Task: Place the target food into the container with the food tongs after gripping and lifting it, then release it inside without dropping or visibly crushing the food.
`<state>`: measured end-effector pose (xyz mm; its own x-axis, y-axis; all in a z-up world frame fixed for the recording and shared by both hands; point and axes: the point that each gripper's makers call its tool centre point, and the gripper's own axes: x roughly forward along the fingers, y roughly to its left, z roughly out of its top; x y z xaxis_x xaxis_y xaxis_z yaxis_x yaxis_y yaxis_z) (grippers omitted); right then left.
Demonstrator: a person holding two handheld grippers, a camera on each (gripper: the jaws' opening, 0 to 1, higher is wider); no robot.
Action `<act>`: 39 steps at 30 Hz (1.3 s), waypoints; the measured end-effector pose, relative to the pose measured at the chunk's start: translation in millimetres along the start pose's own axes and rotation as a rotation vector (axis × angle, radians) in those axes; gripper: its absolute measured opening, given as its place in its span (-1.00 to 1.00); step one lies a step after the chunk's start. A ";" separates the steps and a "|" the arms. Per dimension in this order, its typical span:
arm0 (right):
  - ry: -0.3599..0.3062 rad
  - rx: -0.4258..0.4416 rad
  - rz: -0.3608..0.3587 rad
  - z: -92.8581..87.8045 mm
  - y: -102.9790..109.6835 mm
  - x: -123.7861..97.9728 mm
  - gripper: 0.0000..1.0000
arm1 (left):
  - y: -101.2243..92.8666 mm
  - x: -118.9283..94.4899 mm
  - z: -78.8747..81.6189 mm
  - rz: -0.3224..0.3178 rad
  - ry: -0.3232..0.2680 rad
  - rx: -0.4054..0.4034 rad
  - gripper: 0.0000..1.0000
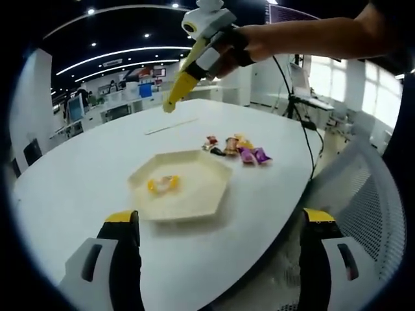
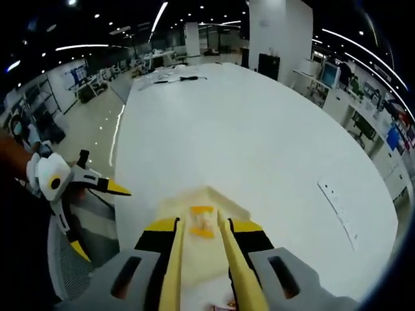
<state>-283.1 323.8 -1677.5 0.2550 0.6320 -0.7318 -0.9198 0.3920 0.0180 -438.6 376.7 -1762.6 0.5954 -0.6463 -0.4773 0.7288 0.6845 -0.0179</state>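
Observation:
A cream hexagonal tray (image 1: 198,194) lies on the white table (image 1: 78,168) with one yellow wrapped candy (image 1: 162,184) in it. Beyond it sits a small pile of wrapped candies (image 1: 237,149). My left gripper (image 1: 220,223) hovers near the tray's close edge, jaws wide apart and empty. A hand holds my right gripper (image 1: 202,52) high above the table's far side, shut on yellow food tongs (image 1: 180,87). In the right gripper view the tongs' arms (image 2: 174,259) run forward over the tray (image 2: 217,197) and the candy (image 2: 202,223); nothing is held between them. The left gripper (image 2: 97,220) shows at the left.
A thin white strip (image 1: 170,126) lies on the table past the tray, seen as a paper strip (image 2: 340,207) at the right. A mesh chair (image 1: 363,194) stands beside the table's right edge. Desks and monitors line the room behind.

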 end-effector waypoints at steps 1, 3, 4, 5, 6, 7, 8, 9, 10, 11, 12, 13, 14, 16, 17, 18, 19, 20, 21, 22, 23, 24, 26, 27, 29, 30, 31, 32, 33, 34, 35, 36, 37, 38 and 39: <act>-0.001 -0.002 0.001 -0.5 -0.4 -2.3 -0.45 | 0.4 -0.5 1.9 -0.004 -0.006 -0.004 0.98; -0.008 -0.010 -0.007 -1.2 -2.7 -7.7 -0.44 | -0.9 -0.7 4.1 -0.040 -0.002 -0.016 0.98; -0.008 -0.013 -0.010 -1.7 -3.5 -8.8 -0.44 | -1.3 -1.0 4.8 -0.048 -0.004 -0.029 0.98; -0.006 -0.021 -0.005 -3.1 -3.2 -12.0 -0.44 | 0.0 -2.7 7.9 -0.056 -0.015 -0.044 0.98; -0.006 -0.026 -0.005 -4.1 -3.5 -13.9 -0.44 | 2.8 -3.5 9.5 -0.048 -0.019 -0.041 0.98; -0.006 -0.037 -0.015 -6.1 -6.8 -16.6 -0.44 | 5.2 -4.2 11.0 -0.036 -0.017 -0.045 0.98; -0.004 -0.038 -0.016 -7.6 -7.9 -18.2 -0.44 | 5.0 -5.3 13.4 -0.034 -0.024 -0.050 0.98; -0.004 -0.039 -0.015 -9.5 -8.8 -21.0 -0.44 | 4.4 -5.8 16.7 -0.032 -0.035 -0.053 0.98; -0.006 -0.042 -0.016 -10.6 -9.8 -22.9 -0.44 | 4.1 -5.6 20.7 -0.023 -0.038 -0.054 0.98; -0.006 -0.040 -0.021 -12.6 -12.5 -24.9 -0.44 | 1.9 -5.3 26.9 -0.021 -0.051 -0.056 0.98; -0.005 -0.041 -0.020 -13.4 -13.0 -25.6 -0.44 | 0.4 -5.2 29.5 -0.021 -0.056 -0.055 0.98; -0.003 -0.042 -0.018 -15.9 -14.6 -27.5 -0.44 | -1.6 -3.1 33.3 -0.008 -0.051 -0.044 0.98; -0.002 -0.040 -0.019 -18.1 -16.9 -29.6 -0.44 | -3.6 -2.2 33.7 0.008 -0.028 -0.039 0.98; -0.008 -0.037 -0.016 -20.4 -19.7 -32.9 -0.44 | -12.7 -2.5 43.1 0.002 -0.073 -0.044 0.98; -0.012 -0.038 -0.016 -21.1 -20.0 -34.2 -0.44 | -14.9 -2.5 42.0 0.003 -0.079 -0.039 0.98; -0.014 -0.040 -0.020 -22.0 -22.0 -35.3 -0.44 | -16.4 -2.3 37.3 0.008 -0.080 -0.035 0.98; -0.012 -0.043 -0.025 -23.0 -23.9 -36.0 -0.45 | -15.4 -2.0 32.3 0.018 -0.066 -0.020 0.96; -0.011 -0.045 -0.025 -24.2 -25.2 -36.9 -0.45 | -14.9 -2.3 29.9 0.023 -0.055 -0.002 0.93; -0.012 -0.048 -0.026 -25.6 -26.2 -38.7 -0.45 | -18.1 -2.8 36.8 0.013 -0.084 0.028 0.90; -0.014 -0.051 -0.025 -26.6 -27.1 -40.0 -0.45 | -20.9 -2.4 39.0 -0.001 -0.095 0.025 0.90; -0.015 -0.057 -0.024 -28.0 -28.6 -41.8 -0.44 | -21.9 -1.2 35.3 -0.013 -0.084 -0.005 0.94; -0.014 -0.061 -0.027 -29.2 -30.3 -42.7 -0.44 | -20.3 -0.8 31.5 -0.005 -0.073 -0.008 0.97; -0.008 -0.066 -0.034 -32.9 -34.9 -44.9 -0.44 | -20.1 -1.3 28.5 0.000 -0.068 0.001 0.98; -0.007 -0.063 -0.035 -34.5 -36.0 -45.9 -0.44 | -20.3 -1.8 28.7 0.001 -0.066 0.001 0.98; -0.004 -0.062 -0.040 -38.8 -38.7 -47.9 -0.44 | -21.5 -2.1 29.0 0.001 -0.072 0.015 0.98; -0.004 -0.062 -0.042 -41.5 -39.8 -49.0 -0.44 | -22.4 -1.3 26.7 -0.006 -0.062 0.013 0.98; -0.004 -0.062 -0.042 -42.5 -40.0 -49.3 -0.44 | -21.2 -0.6 22.5 -0.001 -0.045 0.014 0.98; -0.002 -0.063 -0.044 -44.6 -40.6 -49.8 -0.44 | -21.0 -0.5 21.8 -0.001 -0.044 0.015 0.98; 0.006 -0.079 -0.055 -48.7 -42.4 -51.2 -0.44 | -20.2 -0.6 18.7 -0.003 -0.034 0.009 0.98; 0.013 -0.089 -0.056 -52.8 -42.8 -52.5 -0.45 | -19.0 -1.0 17.0 0.002 -0.027 0.005 0.98; 0.015 -0.092 -0.055 -55.3 -43.1 -53.4 -0.45 | -18.6 -2.1 17.1 0.003 -0.032 0.006 0.98; 0.016 -0.092 -0.058 -58.6 -45.0 -54.7 -0.45 | -16.7 -2.2 15.7 0.009 -0.032 0.013 0.98; 0.017 -0.091 -0.061 -60.9 -46.6 -55.6 -0.45 | -14.2 -2.4 14.4 0.018 -0.027 0.012 0.98; 0.016 -0.090 -0.062 -62.8 -47.7 -56.6 -0.45 | -11.4 -2.7 14.2 0.027 -0.026 0.014 0.98; 0.014 -0.087 -0.062 -65.4 -48.8 -57.1 -0.45 | -9.2 -3.0 14.4 0.034 -0.027 0.019 0.98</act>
<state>-272.3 224.8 -1681.1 0.3082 0.5985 -0.7395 -0.9251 0.3699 -0.0862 -442.2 367.4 -1748.3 0.6283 -0.6320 -0.4537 0.7144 0.6996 0.0148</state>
